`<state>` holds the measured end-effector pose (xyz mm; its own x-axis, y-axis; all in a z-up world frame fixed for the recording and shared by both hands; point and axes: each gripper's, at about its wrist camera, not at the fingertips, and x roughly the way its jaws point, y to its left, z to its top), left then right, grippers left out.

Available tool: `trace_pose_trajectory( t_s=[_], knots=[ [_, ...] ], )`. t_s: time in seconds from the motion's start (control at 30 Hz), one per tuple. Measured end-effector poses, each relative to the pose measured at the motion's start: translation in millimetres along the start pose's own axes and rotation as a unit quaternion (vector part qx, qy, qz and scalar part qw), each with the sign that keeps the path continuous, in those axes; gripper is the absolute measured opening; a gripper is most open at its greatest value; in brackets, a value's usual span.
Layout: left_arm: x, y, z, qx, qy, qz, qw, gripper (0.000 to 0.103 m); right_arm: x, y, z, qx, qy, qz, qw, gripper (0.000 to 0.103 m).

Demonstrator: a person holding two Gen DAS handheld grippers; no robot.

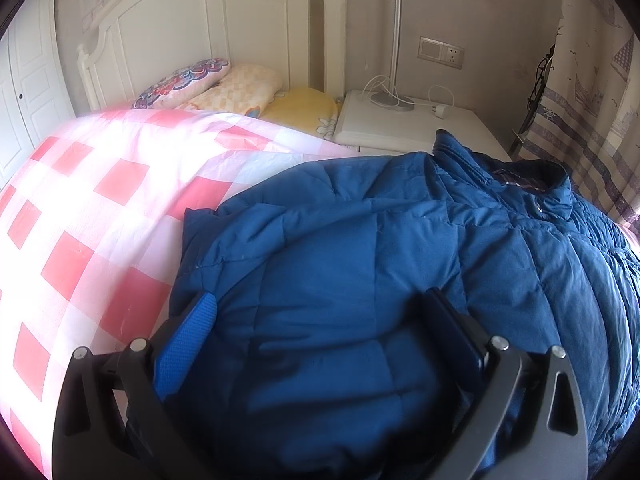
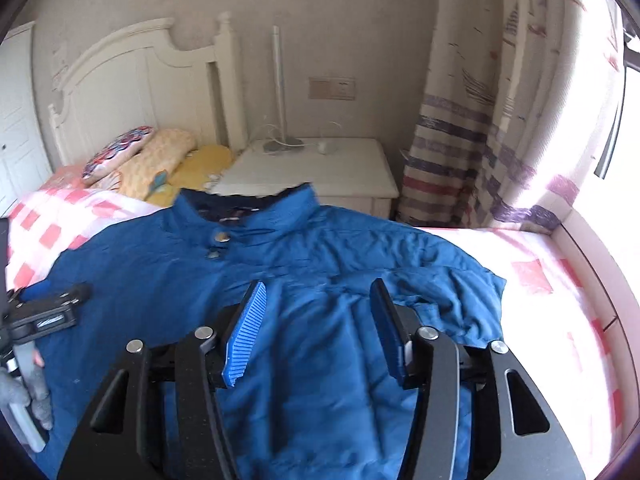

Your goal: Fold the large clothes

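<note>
Right hand-held gripper (image 2: 318, 300) half open above our blue jacket (image 2: 304, 240) — nothing between pads; left hand-held gripper (image 1: 320, 312) spread wide — jacket on bed (image 1: 80, 208).

Red-and-white checked bedspread (image 1: 80, 208) spread over bed, three pillows (image 1: 224, 88) stacked against white headboard (image 1: 192, 32), white nightstand (image 1: 420, 128) beside bed, lamp pole (image 1: 397, 36) and cables set on it, wall socket (image 1: 440, 53), striped curtain (image 2: 452, 160) hung at right.
</note>
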<state>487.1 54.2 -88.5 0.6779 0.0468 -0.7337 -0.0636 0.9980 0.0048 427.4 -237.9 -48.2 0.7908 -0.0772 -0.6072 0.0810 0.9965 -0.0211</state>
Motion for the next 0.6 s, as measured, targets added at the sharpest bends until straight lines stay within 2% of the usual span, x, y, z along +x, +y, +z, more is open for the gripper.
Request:
trace_pose_trajectory(
  t_s=[0.07,0.13,0.27,0.37,0.47,0.53,0.6],
  knots=[
    [1,1,0,-0.001,0.000,-0.001,1.0000,0.102,3,32,-15,-0.054,0.019,0.023,0.998,0.063],
    [1,2,0,-0.002,-0.003,-0.001,1.0000,0.102,21,50,-33,-0.094,0.049,0.006,0.994,0.066],
    [2,0,1,0.000,0.000,0.002,1.0000,0.102,33,45,-28,-0.077,0.068,0.021,0.995,0.067],
    [-9,-5,3,-0.005,0.008,0.022,0.9997,0.099,28,40,-22,-0.062,0.066,0.030,0.995,0.067],
    [-50,-24,5,-0.009,-0.034,-0.041,0.9985,0.101,5,34,-21,-0.047,0.031,0.028,0.998,0.067],
    [-65,-56,10,0.032,-0.052,-0.043,0.9972,0.101,-6,28,-18,-0.038,0.010,0.026,0.999,0.068],
    [-63,-90,14,0.073,-0.050,-0.043,0.9952,0.101,-2,27,-14,-0.045,0.015,0.008,0.999,0.068]
  ],
)
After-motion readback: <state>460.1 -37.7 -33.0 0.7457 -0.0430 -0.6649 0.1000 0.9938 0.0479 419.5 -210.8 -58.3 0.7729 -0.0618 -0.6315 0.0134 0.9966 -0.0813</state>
